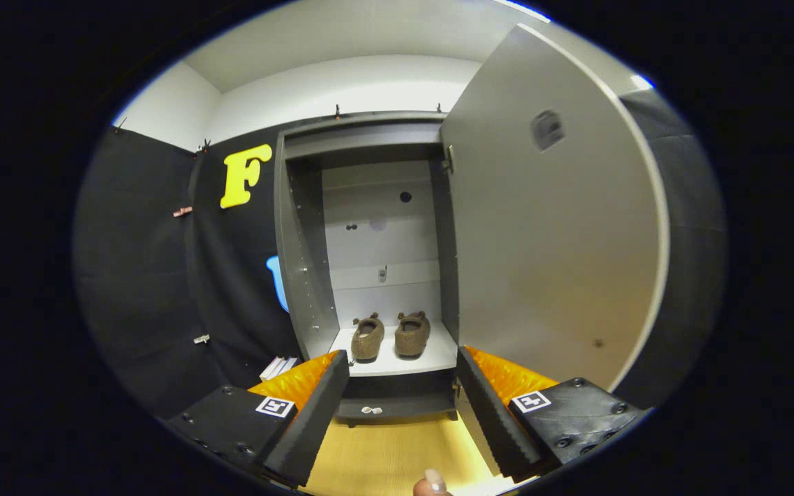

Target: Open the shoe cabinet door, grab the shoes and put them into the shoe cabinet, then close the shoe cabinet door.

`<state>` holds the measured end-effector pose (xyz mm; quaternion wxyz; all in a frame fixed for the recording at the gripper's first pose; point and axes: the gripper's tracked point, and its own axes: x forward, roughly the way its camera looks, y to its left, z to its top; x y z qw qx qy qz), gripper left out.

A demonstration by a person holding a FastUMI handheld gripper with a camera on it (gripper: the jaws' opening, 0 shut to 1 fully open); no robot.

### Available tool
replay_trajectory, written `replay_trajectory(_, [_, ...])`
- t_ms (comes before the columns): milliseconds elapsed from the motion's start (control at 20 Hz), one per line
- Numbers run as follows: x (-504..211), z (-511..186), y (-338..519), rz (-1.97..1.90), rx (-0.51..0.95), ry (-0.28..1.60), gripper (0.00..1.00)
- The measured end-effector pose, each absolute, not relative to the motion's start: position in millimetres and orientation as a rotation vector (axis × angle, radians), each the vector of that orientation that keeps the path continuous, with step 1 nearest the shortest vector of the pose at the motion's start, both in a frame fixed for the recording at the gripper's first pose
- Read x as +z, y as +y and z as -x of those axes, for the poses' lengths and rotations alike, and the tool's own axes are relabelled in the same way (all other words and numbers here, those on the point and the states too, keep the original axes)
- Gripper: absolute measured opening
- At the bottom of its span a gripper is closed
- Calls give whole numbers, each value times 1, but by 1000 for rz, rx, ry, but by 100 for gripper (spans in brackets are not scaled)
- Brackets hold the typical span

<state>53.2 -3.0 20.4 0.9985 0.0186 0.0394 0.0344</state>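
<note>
Shoes [390, 335], brown and fuzzy, sit inside open cabinet [300, 275]; fingers [402, 386] parted.

Gripper [402, 386] fingers spread wide, holding nothing

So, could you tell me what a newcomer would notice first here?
The open cabinet straight ahead, with two brown shoes side by side on its bottom shelf. Its big grey door swings out to the right. The gripper is open, holding nothing, fingers short of the shelf.
</note>
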Motion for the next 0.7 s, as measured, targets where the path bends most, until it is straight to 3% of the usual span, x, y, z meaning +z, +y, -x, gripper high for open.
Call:
replay_trajectory(400, [44, 25, -130, -72, -90, -20, 98])
replay_trajectory(700, [37, 27, -200, -30, -142, -16, 98])
